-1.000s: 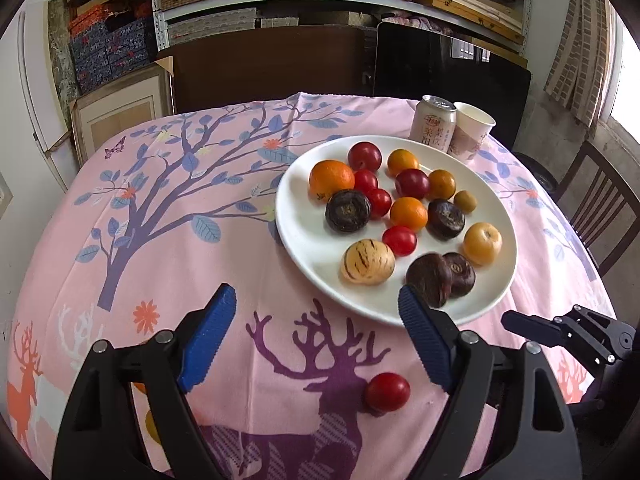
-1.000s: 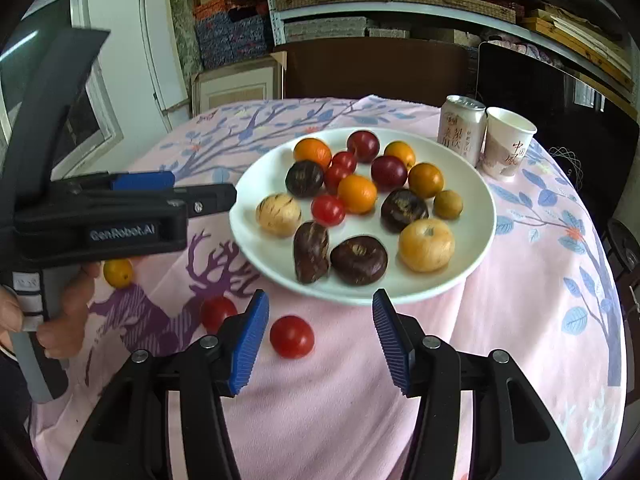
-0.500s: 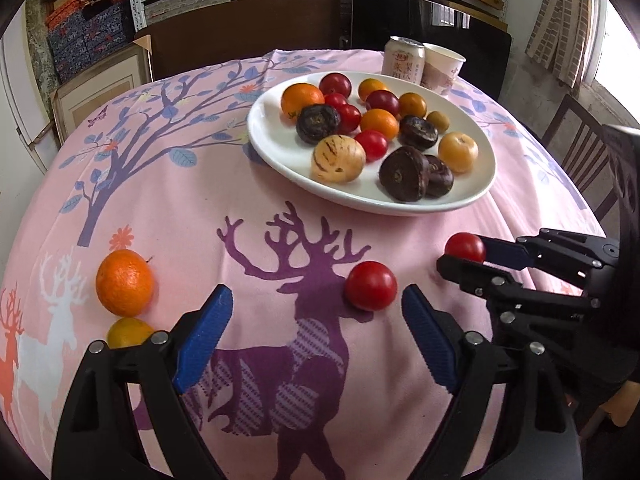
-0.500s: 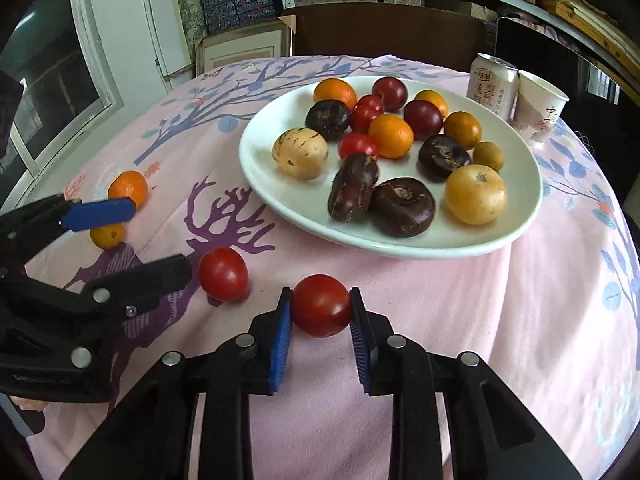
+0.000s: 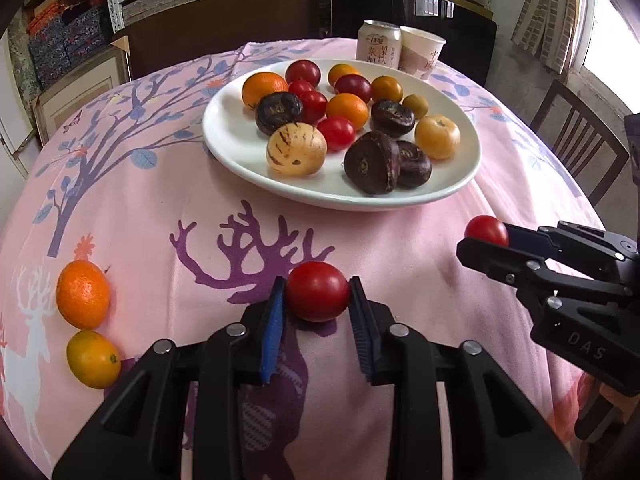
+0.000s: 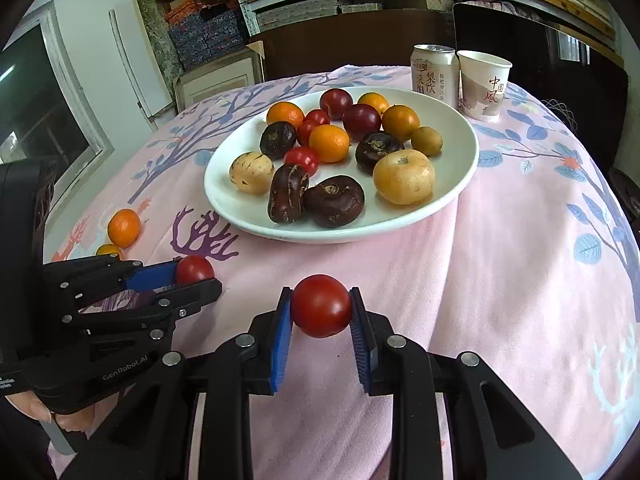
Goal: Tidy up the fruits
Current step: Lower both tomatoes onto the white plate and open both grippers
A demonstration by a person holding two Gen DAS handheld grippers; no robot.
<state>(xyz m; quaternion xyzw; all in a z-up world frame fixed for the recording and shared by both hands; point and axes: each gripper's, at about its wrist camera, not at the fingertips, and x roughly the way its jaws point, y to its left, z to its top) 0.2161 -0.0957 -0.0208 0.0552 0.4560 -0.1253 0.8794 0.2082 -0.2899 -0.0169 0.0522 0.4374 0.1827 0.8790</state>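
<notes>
Gripping two red tomatoes at once, one per tong, both low in the frames and short of the white plate

Left gripper closing its blue pads on the nearer tomato, low centre of the left wrist view, pads touching both flanks, fruit seeming to sit on the deer print of the pink tablecloth

Right gripper pinching the second tomato firmly, low centre of its own view; whether clear of the cloth or resting on it, hard to tell

Judging the step in hand as pick-up, with carrying and placing not yet done; next move likely calling for a lift and a reach toward the upper middle of the frame, then setting each tomato into a bare patch of plate, probably the near left rim, without knocking the crowded fruit there

Risking a squeeze too hard on soft skin, or a roll off the rim on release

Leaving an orange and a smaller yellow fruit at the left edge of the left wrist view, just beside each other on the cloth, apparently yet to be gathered

Covering a round table, tablecloth printed with trees, leaves and deer; drink can and paper cup standing side by side just beyond the plate, upper right

Filling the background: shelves of boxes and woven baskets across the top, a dark wooden chair at right, a window at far left of the right wrist view
</notes>
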